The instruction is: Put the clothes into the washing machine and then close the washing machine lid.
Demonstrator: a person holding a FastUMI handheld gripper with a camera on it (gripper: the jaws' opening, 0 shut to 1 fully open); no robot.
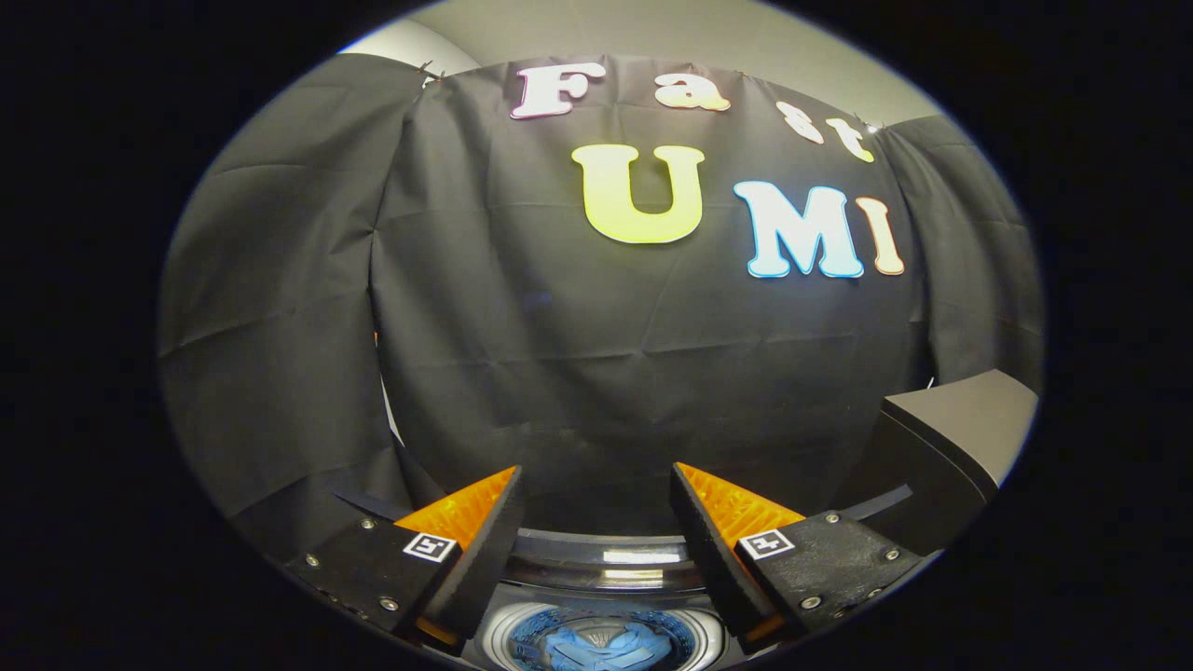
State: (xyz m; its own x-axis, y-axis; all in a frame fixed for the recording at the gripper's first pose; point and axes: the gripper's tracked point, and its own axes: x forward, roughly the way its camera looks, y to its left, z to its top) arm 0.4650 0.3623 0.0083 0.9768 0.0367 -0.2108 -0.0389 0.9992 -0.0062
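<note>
Gripper (596,489) hangs above the washing machine (610,568), fingers spread wide, holding nothing. Blue clothes (606,646) lie bunched in the drum (522,634) below and between the fingers; no clear long axis. The lid (960,424) stands raised at right, edge upward. Judged next: approach its top edge, press down evenly.

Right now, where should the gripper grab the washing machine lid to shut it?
Probably the lid's free front edge, coming from the right of the open, empty gripper. It stands raised beside the tub opening, so that edge sticks up nearest. The blue clothes already lie inside the drum.
</note>
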